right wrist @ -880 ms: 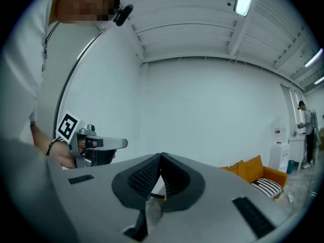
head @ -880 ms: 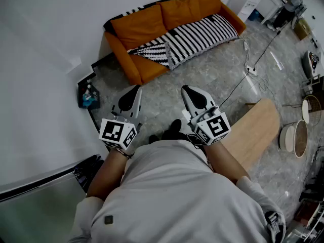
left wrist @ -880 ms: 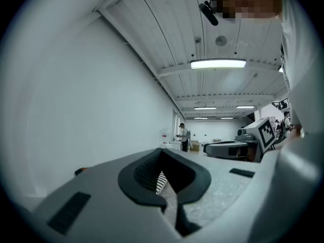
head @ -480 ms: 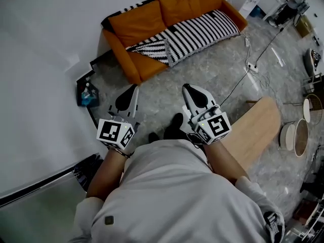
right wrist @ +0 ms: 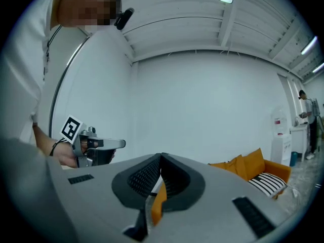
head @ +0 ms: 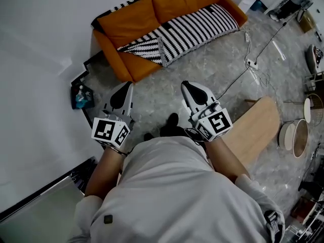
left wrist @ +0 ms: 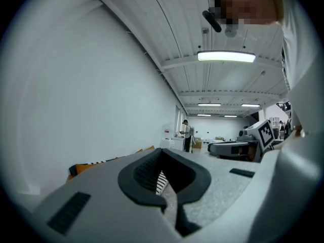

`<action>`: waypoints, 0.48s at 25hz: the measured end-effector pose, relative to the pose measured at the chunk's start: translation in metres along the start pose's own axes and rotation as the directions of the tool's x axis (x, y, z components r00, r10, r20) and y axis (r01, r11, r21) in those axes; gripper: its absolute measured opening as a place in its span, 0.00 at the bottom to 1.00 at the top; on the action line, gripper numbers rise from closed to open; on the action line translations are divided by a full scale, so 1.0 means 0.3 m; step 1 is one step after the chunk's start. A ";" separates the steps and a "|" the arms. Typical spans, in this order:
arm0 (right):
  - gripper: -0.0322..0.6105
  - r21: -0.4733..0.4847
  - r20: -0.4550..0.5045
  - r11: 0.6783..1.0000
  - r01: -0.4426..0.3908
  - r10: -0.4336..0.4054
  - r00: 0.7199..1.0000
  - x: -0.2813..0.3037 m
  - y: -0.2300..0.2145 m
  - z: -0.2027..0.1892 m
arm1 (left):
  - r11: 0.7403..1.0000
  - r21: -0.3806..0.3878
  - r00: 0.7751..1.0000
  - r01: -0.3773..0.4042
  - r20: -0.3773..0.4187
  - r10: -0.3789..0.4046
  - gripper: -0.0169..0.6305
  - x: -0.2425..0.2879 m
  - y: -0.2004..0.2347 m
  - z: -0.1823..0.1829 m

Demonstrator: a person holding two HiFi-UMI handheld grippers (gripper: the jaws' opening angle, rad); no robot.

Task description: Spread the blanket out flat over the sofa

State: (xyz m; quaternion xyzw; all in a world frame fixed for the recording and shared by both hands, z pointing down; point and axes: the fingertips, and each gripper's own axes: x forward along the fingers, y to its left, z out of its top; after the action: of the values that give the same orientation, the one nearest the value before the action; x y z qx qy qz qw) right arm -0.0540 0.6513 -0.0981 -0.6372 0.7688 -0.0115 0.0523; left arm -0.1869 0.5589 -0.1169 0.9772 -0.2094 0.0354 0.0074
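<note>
- Blanket (head: 188, 30), black-and-white striped, lies in the head view on the orange sofa (head: 125, 25) against the far white wall. Its long axis runs along the seat, from far right to nearer left. The left end is bunched into folds, and a strip shows behind the backrest.
- The left tool (head: 127, 88) and right tool (head: 188, 87) hang over the grey floor (head: 167, 92), well apart from the sofa and pointing toward it.
- Compared with the earlier frame, the sofa and blanket sit further left and higher in the picture. The left tool has drifted left, and the right one is about where it was.
- Left gripper view: the jaw tips meet with nothing gripped. Blanket stripes show far off through the hollow behind the tips.
- Right gripper view: the jaws are together and empty. The sofa and blanket sit at the far right, and the left tool shows at the left.
</note>
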 end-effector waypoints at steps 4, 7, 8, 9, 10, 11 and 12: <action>0.09 0.020 -0.012 1.000 -0.021 0.021 1.000 0.016 -0.182 0.001 | 1.000 0.021 1.000 -0.014 -0.020 0.014 0.04 0.172 -0.018 0.001; 0.09 0.023 -0.018 0.999 -0.037 0.037 0.999 0.035 -0.304 -0.002 | 0.999 0.010 0.999 -0.032 -0.027 0.033 0.04 0.279 -0.018 -0.007; 0.09 0.024 -0.021 0.999 -0.042 0.043 0.999 0.039 -0.337 -0.003 | 0.999 0.007 0.999 -0.039 -0.029 0.040 0.04 0.306 -0.019 -0.008; 0.09 0.025 -0.025 0.999 -0.048 0.049 0.998 0.043 -0.367 -0.001 | 0.999 0.005 0.998 -0.046 -0.032 0.046 0.04 0.331 -0.022 -0.010; 0.09 0.026 -0.029 0.998 -0.054 0.055 0.998 0.047 -0.395 0.000 | 0.999 0.002 0.998 -0.052 -0.036 0.052 0.04 0.354 -0.025 -0.014; 0.09 0.029 -0.032 0.998 -0.060 0.061 0.998 0.052 -0.421 -0.003 | 0.998 -0.002 0.998 -0.057 -0.041 0.057 0.04 0.376 -0.026 -0.020; 0.09 0.032 -0.035 0.997 -0.066 0.067 0.997 0.059 -0.445 -0.008 | 0.998 -0.007 0.997 -0.061 -0.047 0.060 0.04 0.396 -0.027 -0.027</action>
State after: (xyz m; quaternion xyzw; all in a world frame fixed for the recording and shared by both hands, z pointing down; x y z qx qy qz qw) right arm 0.0732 0.6089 -0.0857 -0.6102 0.7901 -0.0333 0.0486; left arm -0.0761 0.5179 -0.1002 0.9692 -0.2388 0.0577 0.0152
